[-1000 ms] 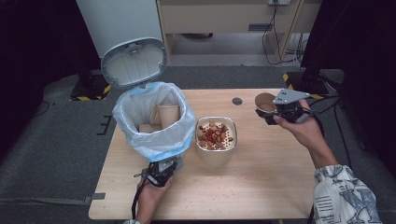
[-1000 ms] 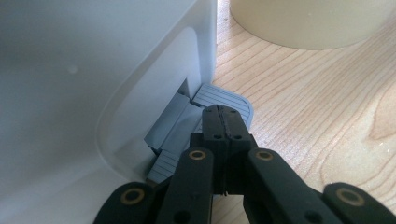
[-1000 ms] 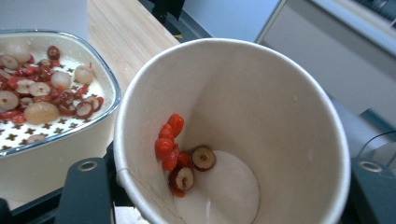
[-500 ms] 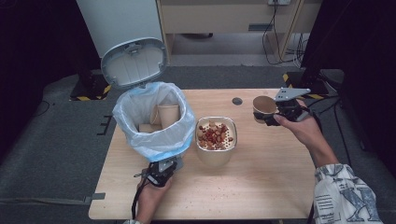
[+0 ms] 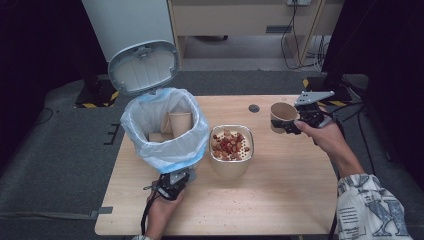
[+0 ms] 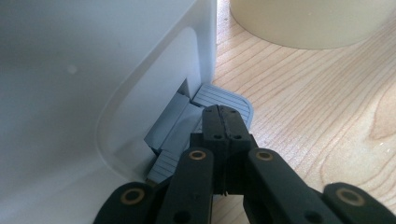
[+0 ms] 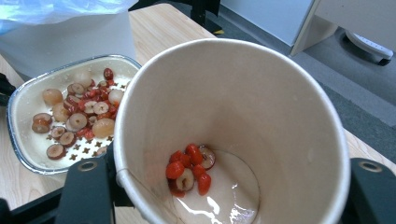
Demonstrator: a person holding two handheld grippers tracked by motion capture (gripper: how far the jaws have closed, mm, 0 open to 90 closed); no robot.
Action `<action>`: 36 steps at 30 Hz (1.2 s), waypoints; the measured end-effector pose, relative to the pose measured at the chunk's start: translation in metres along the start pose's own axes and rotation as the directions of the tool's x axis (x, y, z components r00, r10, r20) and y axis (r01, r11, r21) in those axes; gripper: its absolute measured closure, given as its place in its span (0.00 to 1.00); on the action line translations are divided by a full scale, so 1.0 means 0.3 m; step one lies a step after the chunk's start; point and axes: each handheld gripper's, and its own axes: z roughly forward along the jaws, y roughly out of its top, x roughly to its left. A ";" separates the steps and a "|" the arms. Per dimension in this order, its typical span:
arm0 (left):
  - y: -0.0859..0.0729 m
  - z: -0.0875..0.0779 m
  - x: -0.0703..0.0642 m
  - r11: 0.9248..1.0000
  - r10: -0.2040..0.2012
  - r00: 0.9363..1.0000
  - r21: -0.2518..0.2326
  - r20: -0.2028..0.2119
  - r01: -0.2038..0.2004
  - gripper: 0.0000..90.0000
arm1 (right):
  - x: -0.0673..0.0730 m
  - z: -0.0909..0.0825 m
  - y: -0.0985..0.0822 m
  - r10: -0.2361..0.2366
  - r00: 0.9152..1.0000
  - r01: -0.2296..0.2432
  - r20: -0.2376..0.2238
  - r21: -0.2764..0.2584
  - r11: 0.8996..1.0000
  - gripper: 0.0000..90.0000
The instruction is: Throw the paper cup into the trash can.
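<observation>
The tabletop [image 5: 280, 200] carries everything you are working with. The biggest thing on it is the white pedal bin [image 5: 165, 132], lined with a pale blue bag, its lid [image 5: 144, 66] standing open; it rises directly beyond the fingers of your left gripper [image 5: 172, 184]. Inside the bin, paper cups [image 5: 177, 124] lie discarded.

Next in size is the cream strainer tub [image 5: 231, 150], holding sliced red dates and berries on its perforated tray. It sits between your two sets of fingers, just beside the bin and nearer your left gripper than your right.

Your right gripper [image 5: 292, 123] is raised above the tabletop with its fingers [image 7: 86, 191] clamped on the paper cup [image 5: 282, 116], one finger on each side of the cup wall. The cup is tipped, its mouth turned toward the tub, and a few red berries and date slices [image 7: 189, 167] rest in a little liquid at its bottom.

Your left gripper's fingers [image 6: 223, 135] are closed together with nothing between them, and their tips press down on the bin's grey ribbed pedal [image 6: 224, 99] at the base of the bin.

Smallest is a dark round disc [image 5: 254, 108] on the tabletop, to the tub's side of your right fingers.
</observation>
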 end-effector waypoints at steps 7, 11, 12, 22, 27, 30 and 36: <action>0.000 0.000 0.000 1.000 0.002 1.000 0.000 -0.001 -0.002 1.00 | 0.009 -0.014 0.028 0.017 1.000 -0.017 -0.015 -0.014 1.000 0.36; 0.000 0.000 -0.001 1.000 0.003 1.000 0.001 -0.002 -0.003 1.00 | 0.015 -0.015 0.048 0.023 1.000 -0.023 -0.021 -0.016 1.000 0.36; 0.000 0.000 0.000 1.000 0.001 1.000 0.000 -0.001 -0.001 1.00 | 0.018 -0.015 0.054 0.029 0.999 -0.029 -0.022 -0.017 0.999 0.36; 0.000 0.000 0.000 1.000 0.002 1.000 0.001 -0.001 -0.002 1.00 | 0.049 -0.009 0.118 0.029 0.999 -0.030 -0.040 -0.022 0.999 0.36; 0.000 0.000 0.000 1.000 0.000 1.000 0.001 0.000 0.000 1.00 | 0.065 -0.001 0.146 0.032 0.999 -0.033 -0.044 -0.020 0.999 0.36; 0.000 0.000 0.000 1.000 0.000 1.000 0.000 0.000 0.000 1.00 | 0.076 0.005 0.171 0.030 0.998 -0.031 -0.047 -0.021 0.999 0.36; 0.000 0.000 -0.001 1.000 -0.002 1.000 -0.002 -0.002 0.002 1.00 | 0.093 0.015 0.207 0.028 0.998 -0.030 -0.053 -0.022 0.999 0.36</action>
